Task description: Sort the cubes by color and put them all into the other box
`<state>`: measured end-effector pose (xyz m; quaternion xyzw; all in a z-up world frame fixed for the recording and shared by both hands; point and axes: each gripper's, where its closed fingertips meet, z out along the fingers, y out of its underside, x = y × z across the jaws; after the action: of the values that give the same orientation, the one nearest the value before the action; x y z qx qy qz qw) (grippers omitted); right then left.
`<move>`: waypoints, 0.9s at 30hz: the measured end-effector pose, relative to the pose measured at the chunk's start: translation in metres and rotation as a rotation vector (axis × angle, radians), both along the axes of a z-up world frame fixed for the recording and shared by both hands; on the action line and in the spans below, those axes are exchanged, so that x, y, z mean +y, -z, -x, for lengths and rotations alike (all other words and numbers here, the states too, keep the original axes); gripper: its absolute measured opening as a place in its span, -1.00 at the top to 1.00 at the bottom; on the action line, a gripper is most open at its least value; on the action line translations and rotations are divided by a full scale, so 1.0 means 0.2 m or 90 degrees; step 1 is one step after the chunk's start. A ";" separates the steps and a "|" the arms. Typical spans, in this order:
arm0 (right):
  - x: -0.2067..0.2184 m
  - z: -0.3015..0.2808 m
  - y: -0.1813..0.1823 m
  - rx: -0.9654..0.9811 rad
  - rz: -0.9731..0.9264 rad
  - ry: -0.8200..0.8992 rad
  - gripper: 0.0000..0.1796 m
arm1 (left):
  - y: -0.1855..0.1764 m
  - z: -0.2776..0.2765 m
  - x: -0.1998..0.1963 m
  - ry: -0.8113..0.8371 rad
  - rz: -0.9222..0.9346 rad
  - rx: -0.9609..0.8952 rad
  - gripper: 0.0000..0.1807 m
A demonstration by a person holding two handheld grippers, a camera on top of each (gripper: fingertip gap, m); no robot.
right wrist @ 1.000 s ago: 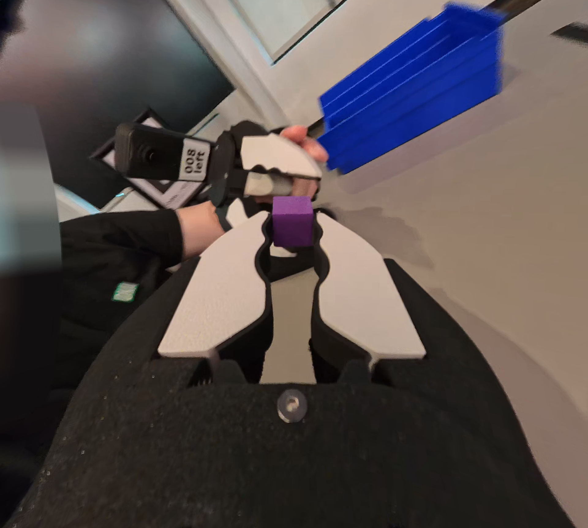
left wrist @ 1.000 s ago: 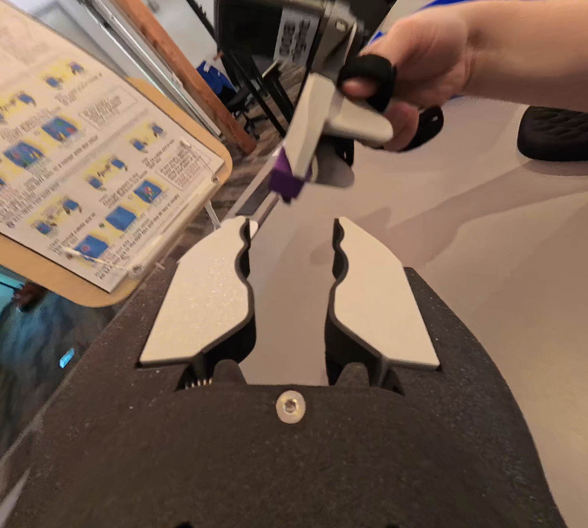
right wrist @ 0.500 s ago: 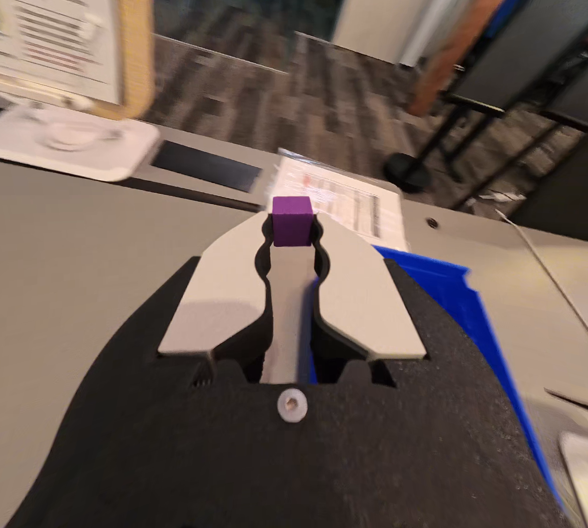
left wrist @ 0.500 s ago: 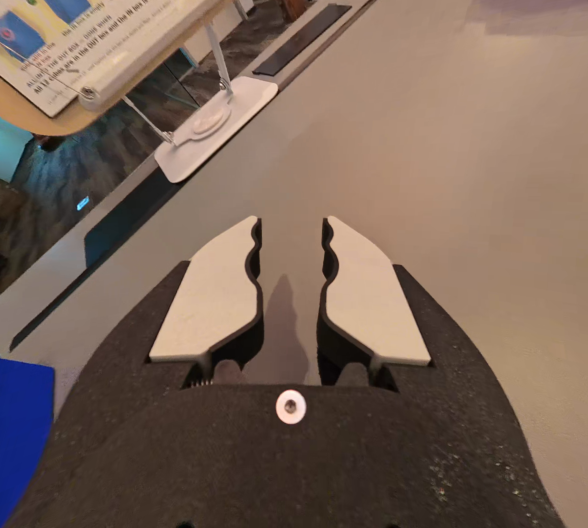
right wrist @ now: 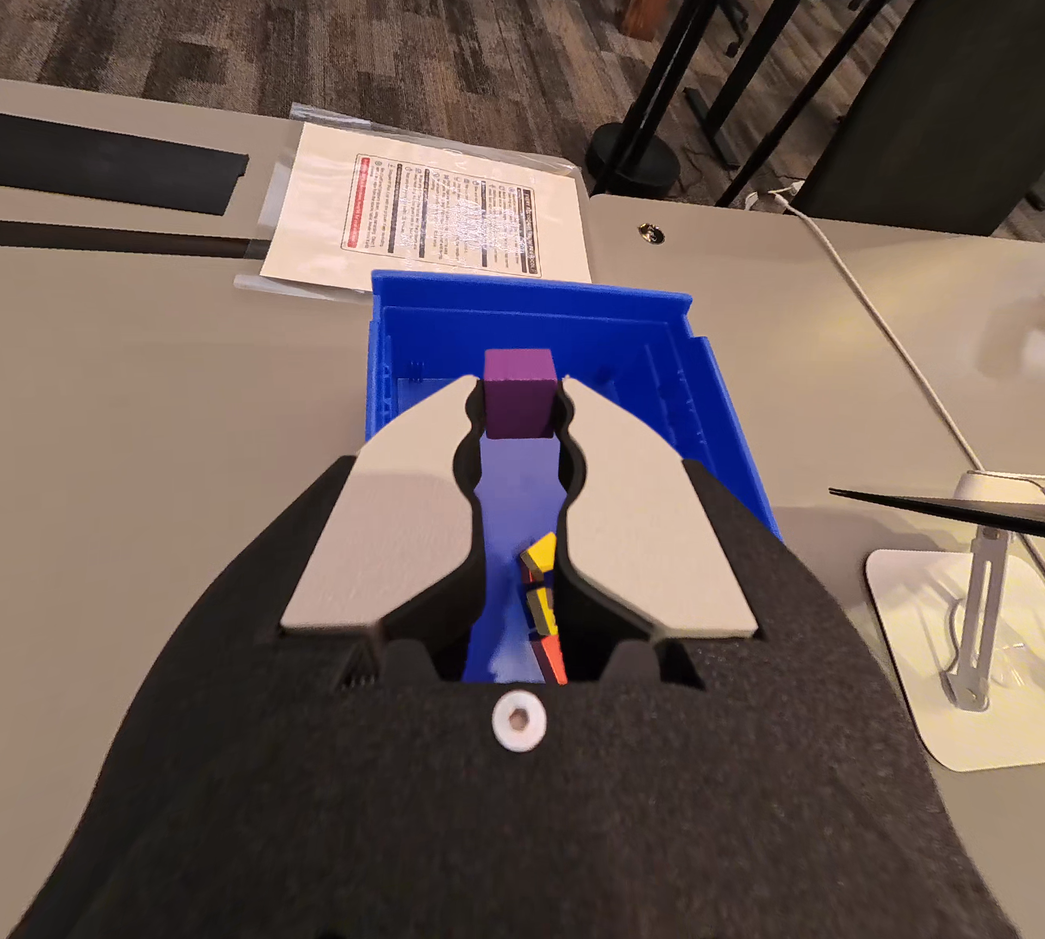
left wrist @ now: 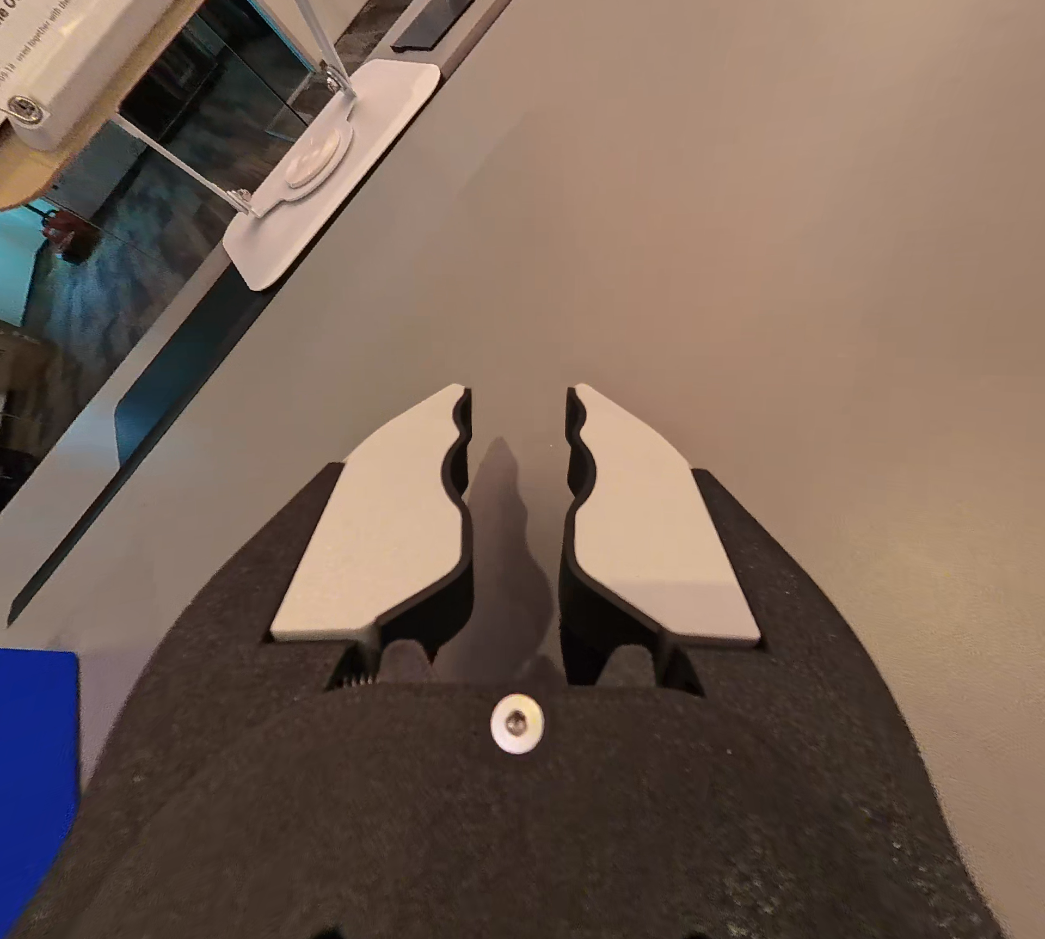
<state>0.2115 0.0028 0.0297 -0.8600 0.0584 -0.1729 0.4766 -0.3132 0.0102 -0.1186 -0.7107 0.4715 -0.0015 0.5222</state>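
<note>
Grey bench (right wrist: pixel 141 403) fills both views, with patterned carpet and black chair legs beyond its far edge. On it stands a blue box (right wrist: pixel 531 290), a laminated instruction sheet (right wrist: pixel 435 210) just behind it. The right gripper (right wrist: pixel 519 383) hangs over the box, its fingers (right wrist: pixel 396 516) pinched on a purple cube (right wrist: pixel 517 391) at their tips. Below, through the gap, yellow and orange cubes (right wrist: pixel 543 595) lie on the box floor. The left gripper (left wrist: pixel 517 391) hovers over bare bench, fingers narrowly parted and holding nothing; a blue box corner (left wrist: pixel 34 799) shows at its lower left.

The step in hand looks like placing the purple cube. Next it needs lowering to a free spot apart from the yellow and orange ones, then releasing.
</note>
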 end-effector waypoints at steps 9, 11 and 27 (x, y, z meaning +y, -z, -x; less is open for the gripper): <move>-0.13 -0.06 0.39 0.136 0.197 -0.027 0.75 | 0.02 -0.01 -0.01 0.006 -0.002 0.014 0.69; -0.20 -0.08 0.50 0.167 0.260 -0.013 0.74 | 0.02 -0.01 -0.01 0.007 -0.002 0.014 0.69; -0.15 -0.07 0.46 0.146 0.240 -0.033 0.58 | 0.02 -0.01 0.00 -0.002 -0.001 0.013 0.69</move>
<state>0.2246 -0.0279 -0.0619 -0.9491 0.0567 -0.0698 0.3018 -0.3121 0.0100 -0.1223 -0.7113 0.4753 0.0068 0.5178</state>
